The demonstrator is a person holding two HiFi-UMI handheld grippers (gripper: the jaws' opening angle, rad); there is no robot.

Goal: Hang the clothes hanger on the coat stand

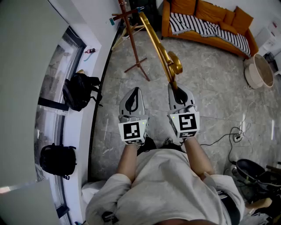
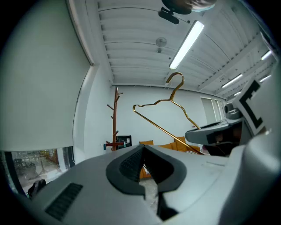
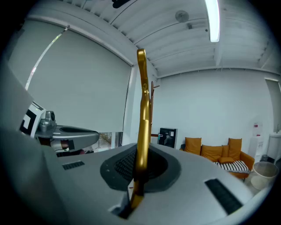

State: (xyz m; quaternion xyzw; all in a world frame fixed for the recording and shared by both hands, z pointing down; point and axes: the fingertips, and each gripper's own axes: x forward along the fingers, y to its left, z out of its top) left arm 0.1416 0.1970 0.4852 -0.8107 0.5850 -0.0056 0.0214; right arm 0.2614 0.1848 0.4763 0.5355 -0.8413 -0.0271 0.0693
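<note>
Head view shows the right gripper point(image 1: 177, 92) clamped on the gold hanger point(image 1: 156, 44), held well short of the coat stand point(image 1: 131, 37), and the left gripper point(image 1: 134, 94) closed on nothing, so the hanging is not yet done.

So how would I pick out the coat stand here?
Start at the orange sofa by the far wall and look left, toward the window. The coat stand is between them: a thin reddish-brown pole with short pegs, unlike the shiny gold hanger.

hanger point(image 1: 155, 41): gold-toned metal, smooth, glossy. coat stand point(image 1: 131, 37): reddish-brown wood, dull finish. floor point(image 1: 206, 79): grey veined stone-look tile, faint sheen.
</note>
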